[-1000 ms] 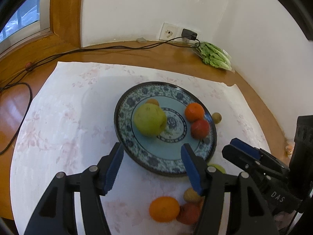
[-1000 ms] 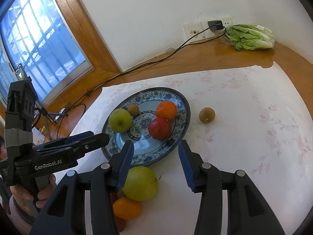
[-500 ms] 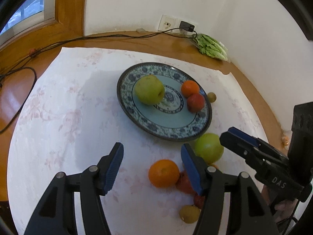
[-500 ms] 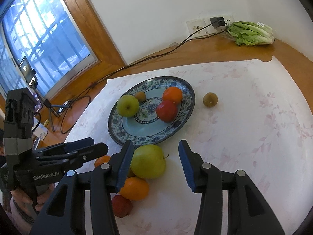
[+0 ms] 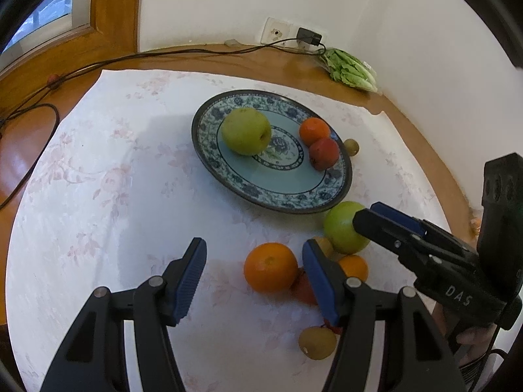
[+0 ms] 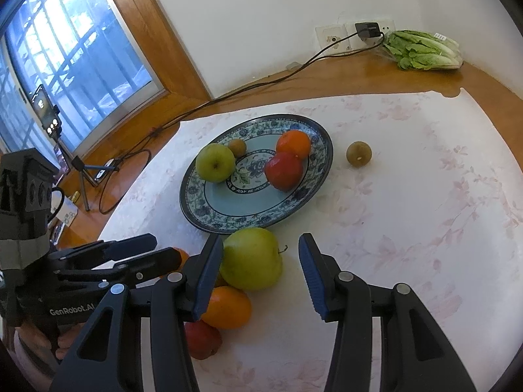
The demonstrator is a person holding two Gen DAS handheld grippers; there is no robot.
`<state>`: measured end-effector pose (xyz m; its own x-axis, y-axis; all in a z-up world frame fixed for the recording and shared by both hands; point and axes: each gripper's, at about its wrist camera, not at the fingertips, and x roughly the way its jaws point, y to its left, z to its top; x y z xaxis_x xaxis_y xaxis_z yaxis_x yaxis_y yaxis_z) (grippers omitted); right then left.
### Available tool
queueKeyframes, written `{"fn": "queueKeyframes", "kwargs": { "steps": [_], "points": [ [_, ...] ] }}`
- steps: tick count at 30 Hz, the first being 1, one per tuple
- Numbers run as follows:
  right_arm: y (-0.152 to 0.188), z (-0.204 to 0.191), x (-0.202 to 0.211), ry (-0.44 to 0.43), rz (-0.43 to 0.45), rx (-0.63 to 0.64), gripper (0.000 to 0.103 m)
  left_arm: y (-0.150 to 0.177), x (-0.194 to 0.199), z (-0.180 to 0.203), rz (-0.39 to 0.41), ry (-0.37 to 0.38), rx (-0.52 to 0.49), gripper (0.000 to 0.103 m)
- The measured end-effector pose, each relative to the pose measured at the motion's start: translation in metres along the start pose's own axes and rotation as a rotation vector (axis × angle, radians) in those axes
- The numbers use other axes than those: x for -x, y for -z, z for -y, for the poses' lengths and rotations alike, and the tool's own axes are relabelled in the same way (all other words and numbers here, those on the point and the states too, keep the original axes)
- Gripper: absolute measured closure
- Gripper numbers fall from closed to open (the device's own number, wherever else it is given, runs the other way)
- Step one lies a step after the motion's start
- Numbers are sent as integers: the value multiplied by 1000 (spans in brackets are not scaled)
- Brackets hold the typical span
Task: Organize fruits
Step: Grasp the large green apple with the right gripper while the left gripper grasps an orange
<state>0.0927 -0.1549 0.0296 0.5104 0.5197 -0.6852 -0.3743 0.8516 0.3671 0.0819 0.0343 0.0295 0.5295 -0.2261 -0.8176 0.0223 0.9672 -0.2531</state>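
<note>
Your right claw (image 6: 261, 274) stands spread around the smooth, round green apple (image 6: 251, 258) on the cloth-covered surface (image 6: 408, 202), pads not yet pressing, while your left claw (image 5: 253, 277) hangs spread and empty over the dimpled round orange (image 5: 270, 267) in the same loose cluster. You seem to be picking up: next, close squarely across the apple's slick widest part. Beyond lies the glossy blue-patterned ceramic plate (image 6: 202, 209), already holding fruit.

Beside the big orange (image 5: 270, 267), a red fruit (image 5: 304, 289) and a smaller orange (image 5: 354, 267) lie half hidden behind the left hand-held gripper (image 5: 255, 276), whose handles run off the bottom edge.
</note>
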Motion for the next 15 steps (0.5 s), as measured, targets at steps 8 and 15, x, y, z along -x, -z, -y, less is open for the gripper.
{"fn": "queueKeyframes", "kwargs": {
  "steps": [8,15],
  "points": [
    [2,2,-2,-11,-6,-10,50,5,-7,-2,-18,39,12,46],
    [5,4,-7,-44,-24,-34,50,7,-11,-1,-27,80,11,58]
  ]
}}
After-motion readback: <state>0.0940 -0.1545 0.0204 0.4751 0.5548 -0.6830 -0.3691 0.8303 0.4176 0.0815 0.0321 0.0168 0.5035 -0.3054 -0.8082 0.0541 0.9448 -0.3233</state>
